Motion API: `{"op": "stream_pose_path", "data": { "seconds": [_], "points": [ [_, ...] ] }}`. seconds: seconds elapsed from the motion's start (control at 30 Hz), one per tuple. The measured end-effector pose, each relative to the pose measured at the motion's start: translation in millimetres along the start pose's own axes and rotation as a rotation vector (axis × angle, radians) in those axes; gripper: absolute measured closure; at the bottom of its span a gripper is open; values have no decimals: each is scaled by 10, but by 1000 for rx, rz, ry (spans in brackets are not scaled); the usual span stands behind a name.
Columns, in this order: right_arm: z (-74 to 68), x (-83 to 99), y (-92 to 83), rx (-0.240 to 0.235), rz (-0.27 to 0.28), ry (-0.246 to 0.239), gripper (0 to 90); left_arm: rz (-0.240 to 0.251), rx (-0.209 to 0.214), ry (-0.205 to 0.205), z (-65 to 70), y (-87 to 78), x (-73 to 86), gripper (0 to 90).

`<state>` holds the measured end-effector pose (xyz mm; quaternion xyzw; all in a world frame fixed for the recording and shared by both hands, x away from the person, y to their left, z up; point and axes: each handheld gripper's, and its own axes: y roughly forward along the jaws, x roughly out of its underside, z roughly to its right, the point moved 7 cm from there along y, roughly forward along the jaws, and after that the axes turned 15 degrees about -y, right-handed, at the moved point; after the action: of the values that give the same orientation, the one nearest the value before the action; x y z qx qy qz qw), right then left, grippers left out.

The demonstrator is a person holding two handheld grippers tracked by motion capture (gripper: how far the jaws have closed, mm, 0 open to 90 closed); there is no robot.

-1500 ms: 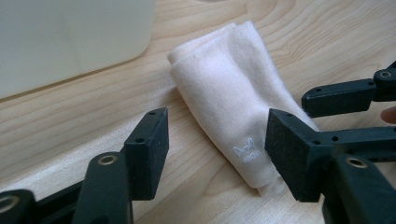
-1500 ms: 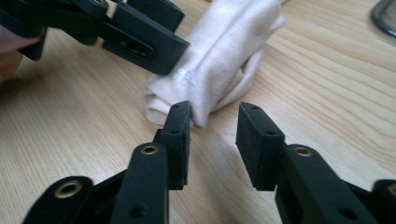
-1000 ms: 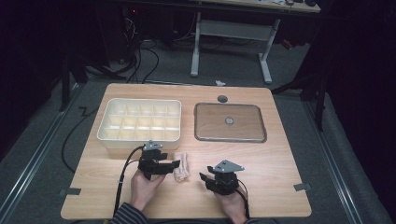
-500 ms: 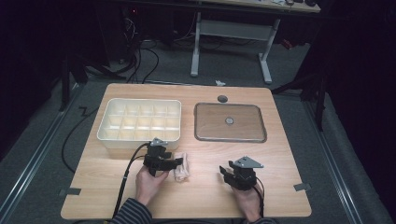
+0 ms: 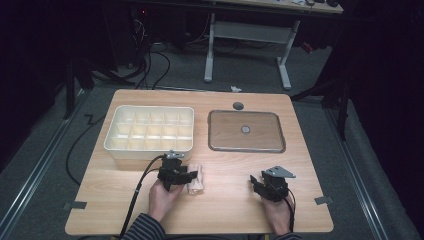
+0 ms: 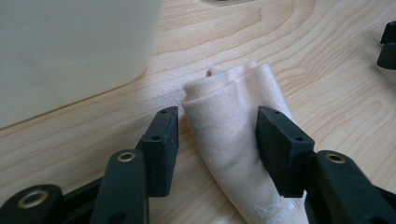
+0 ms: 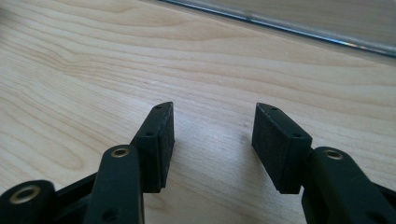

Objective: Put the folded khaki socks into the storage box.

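Left hand-held gripper (image 6: 217, 135): the jaws have just been closing and now stand at a middling gap astride the folded cream cloth (image 6: 233, 135). In the left gripper view one pad (image 6: 161, 144) sits just beside the cloth's edge and the other pad (image 6: 280, 147) touches or nearly touches its far side; no squeeze of the fabric is visible, so the grip is judged not yet made. Compared with one second ago, this gripper stays at the cloth, which lies where it lay.

Cloth position: flat on the worktop (image 5: 230, 210), just in front of the compartment tray (image 5: 150, 131), near that tray's right front corner.

Right hand-held gripper (image 5: 263, 185): the jaws have just been opening and stand wide with only bare wood between them. Since one second ago it has shifted away from the cloth and now sits well apart from it, in front of the clear lid (image 5: 246, 131) that lies right of the tray.

Meaning for the task: the handling of the cloth passes to the left gripper alone. The next step is judged to be completing the closure on the cloth before any lift toward the tray.
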<state>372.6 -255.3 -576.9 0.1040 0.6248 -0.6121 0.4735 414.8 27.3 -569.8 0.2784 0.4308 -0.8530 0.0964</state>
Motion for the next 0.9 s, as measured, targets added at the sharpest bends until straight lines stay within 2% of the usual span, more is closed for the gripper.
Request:
{"op": "stream_pose_path", "data": {
  "seconds": [0.07, 0.17, 0.3, 0.4, 0.5, 0.77, 0.9],
  "points": [
    [23, 7, 17, 3, -14, 4, 468, 11, 17, -7, -5, -2, 14, 524],
    [35, 4, 27, 4, -18, 4, 455, 39, 34, 9, 11, -3, 36, 584],
    [23, 1, 31, 6, -22, -8, 433, 37, 35, 19, 29, 0, 33, 641],
    [19, 1, 32, 4, -22, -8, 427, 32, 51, 18, 32, -3, 34, 675],
    [19, 1, 32, 4, -22, -8, 426, 38, 47, 36, 47, -17, 39, 708],
    [18, 0, 33, 4, -23, -9, 415, 26, 44, 55, 61, -53, 53, 731],
    [18, 0, 34, 4, -23, -10, 413, 16, 56, 60, 65, -71, 58, 735]
  ]
}}
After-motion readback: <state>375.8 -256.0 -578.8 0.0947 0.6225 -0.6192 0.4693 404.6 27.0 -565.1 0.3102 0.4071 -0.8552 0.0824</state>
